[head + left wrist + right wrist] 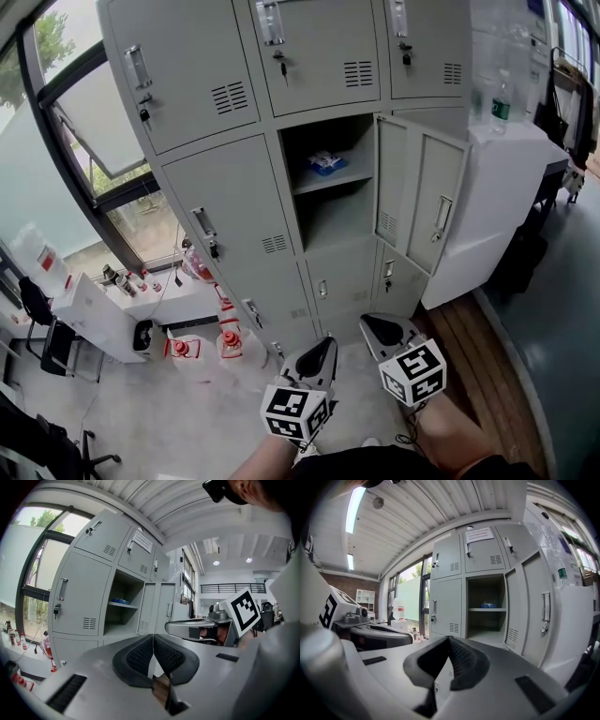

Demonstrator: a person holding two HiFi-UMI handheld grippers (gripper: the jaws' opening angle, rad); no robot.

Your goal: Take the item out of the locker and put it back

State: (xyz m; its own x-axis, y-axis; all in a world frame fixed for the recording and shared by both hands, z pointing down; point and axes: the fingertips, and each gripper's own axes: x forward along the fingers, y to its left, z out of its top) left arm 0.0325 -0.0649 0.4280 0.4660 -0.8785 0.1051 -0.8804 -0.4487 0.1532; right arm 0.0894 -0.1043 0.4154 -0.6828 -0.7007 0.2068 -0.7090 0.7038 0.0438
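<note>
Both left gripper [323,345] and right gripper [373,324] are clenched empty; unopened, they may knock the packet [326,162] off its far shelf [349,175]

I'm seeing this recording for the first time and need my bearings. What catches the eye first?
The grey locker bank fills the head view, with one middle compartment standing open, its door swung to the right. A blue item lies on the shelf inside. Low in the view, the left gripper and right gripper hang short of the lockers, jaws shut and empty.
</note>
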